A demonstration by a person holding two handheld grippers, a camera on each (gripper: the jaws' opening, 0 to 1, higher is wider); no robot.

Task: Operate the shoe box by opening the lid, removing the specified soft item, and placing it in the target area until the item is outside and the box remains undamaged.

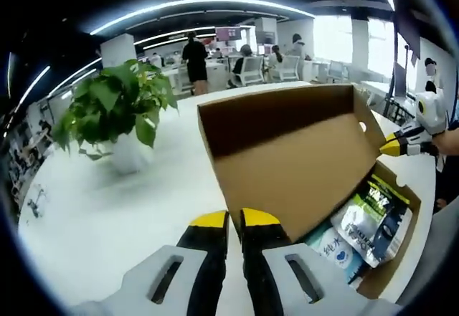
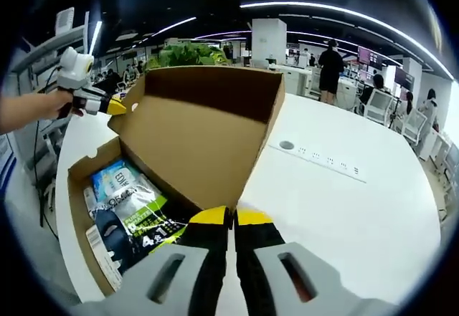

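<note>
Left gripper view: tongs pressed together beside open shoe box, packets inside.

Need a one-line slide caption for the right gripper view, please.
Right gripper, jaws together, at the raised lid of the open shoe box, soft packets inside; left gripper at the lid's far corner.

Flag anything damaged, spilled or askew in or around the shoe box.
Nothing stands out. The shoe box sits on the white table with its lid raised and no visible tears; the soft packets lie inside, none spilled.
</note>
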